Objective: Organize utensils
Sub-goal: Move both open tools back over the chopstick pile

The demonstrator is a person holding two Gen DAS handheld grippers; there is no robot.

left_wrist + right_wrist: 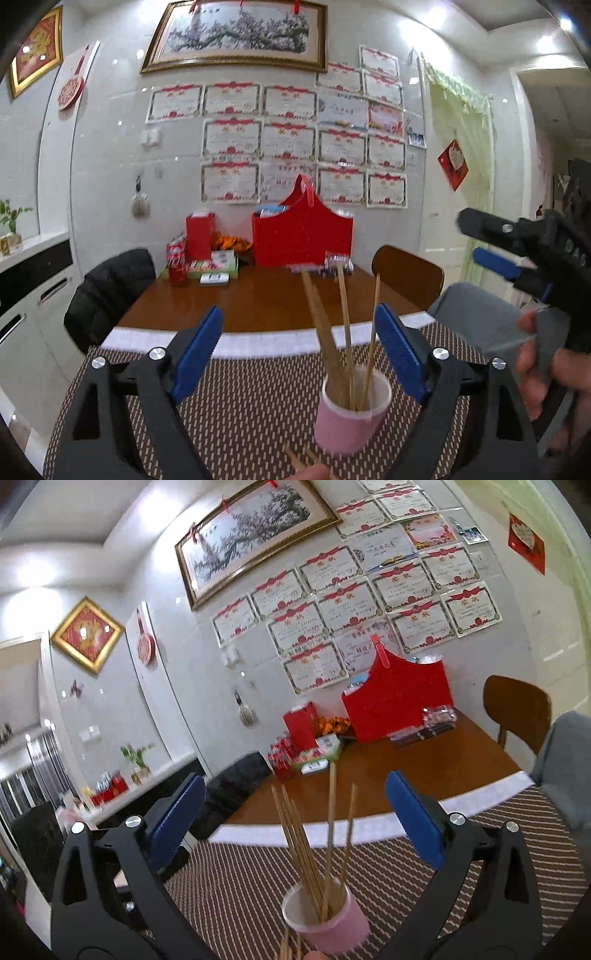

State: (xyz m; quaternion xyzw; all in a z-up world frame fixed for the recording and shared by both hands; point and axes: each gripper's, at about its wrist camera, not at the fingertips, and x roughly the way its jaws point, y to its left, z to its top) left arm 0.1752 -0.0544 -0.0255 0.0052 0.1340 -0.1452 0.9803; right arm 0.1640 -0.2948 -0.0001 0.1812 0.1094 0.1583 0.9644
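Note:
A pink cup (347,424) stands on a brown woven placemat (236,406), and several wooden chopsticks (328,343) lean upright inside it. My left gripper (299,350) hovers above and behind the cup, open, its blue pads wide apart with nothing between them. At the bottom edge a few loose chopstick tips (306,459) show beside a finger. The right gripper (471,240) is raised at the right, held in a hand. In the right wrist view the same cup (332,923) and chopsticks (317,849) sit below my open, empty right gripper (295,819).
The placemat lies at the near end of a brown wooden table (258,299). At the far end stand a red basket (303,236), red boxes (199,236) and packets. A chair with a black jacket (110,288) is left; a wooden chair (406,273) is right.

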